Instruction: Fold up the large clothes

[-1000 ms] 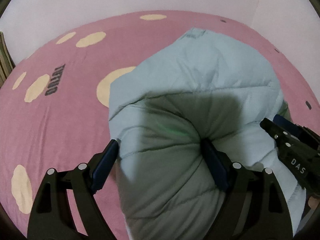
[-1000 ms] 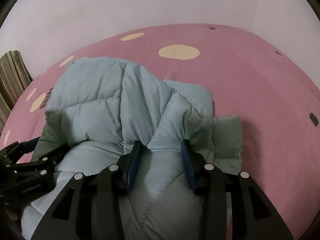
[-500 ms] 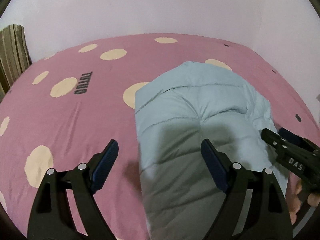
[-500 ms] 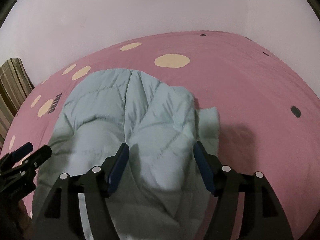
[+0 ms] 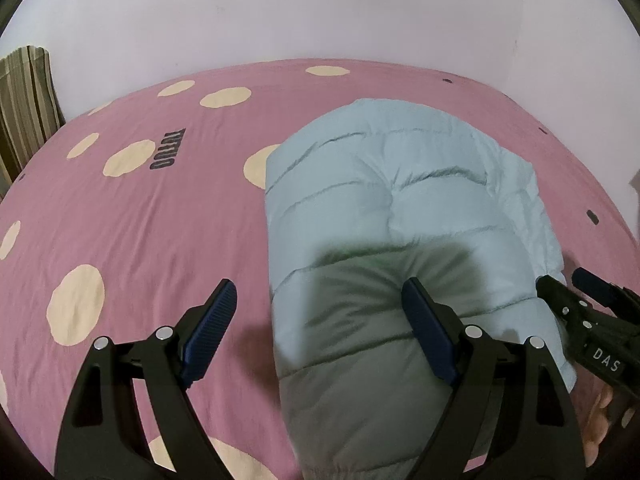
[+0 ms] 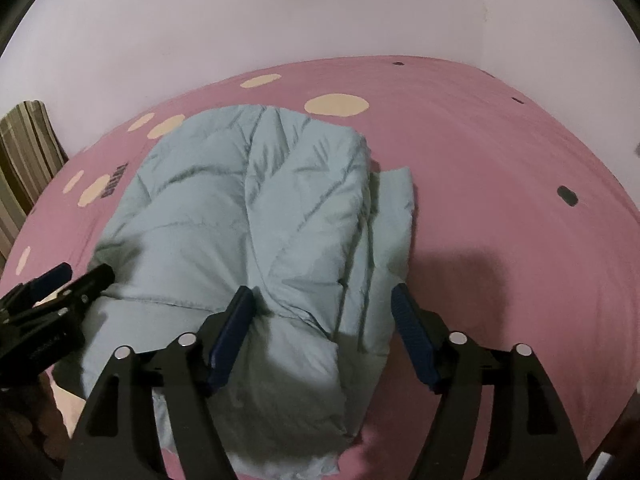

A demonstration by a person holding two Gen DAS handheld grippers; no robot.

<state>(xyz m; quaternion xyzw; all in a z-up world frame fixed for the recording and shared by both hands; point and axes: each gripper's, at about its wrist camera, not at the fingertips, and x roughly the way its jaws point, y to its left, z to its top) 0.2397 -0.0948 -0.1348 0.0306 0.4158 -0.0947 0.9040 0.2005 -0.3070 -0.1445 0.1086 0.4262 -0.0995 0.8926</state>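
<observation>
Both grippers have let go and pulled back: a second ago each was clamped into the puffy fabric, and now the left gripper hangs with its fingers spread wide, one blue pad over bare sheet, the other over the garment's near end, gripping nothing. Same story on the right gripper, fingers apart and empty above the near right part of the bundle.

And the quilted jacket lies folded into a thick, rounded block on the pink bedspread, toward the bed's right side, nearer the front edge than the wall. From the right wrist view, a flatter flap pokes out along the bundle's right edge, not quite tucked in.

My read: this is light, soft, springy padding with a slick shell. It will puff back open if released loosely, and a shallow pinch may slide off. Best hold looks like a deep bite across a stitched seam or a folded edge, both grippers taking the near corners together. That stray flap is the obvious next grab.
</observation>
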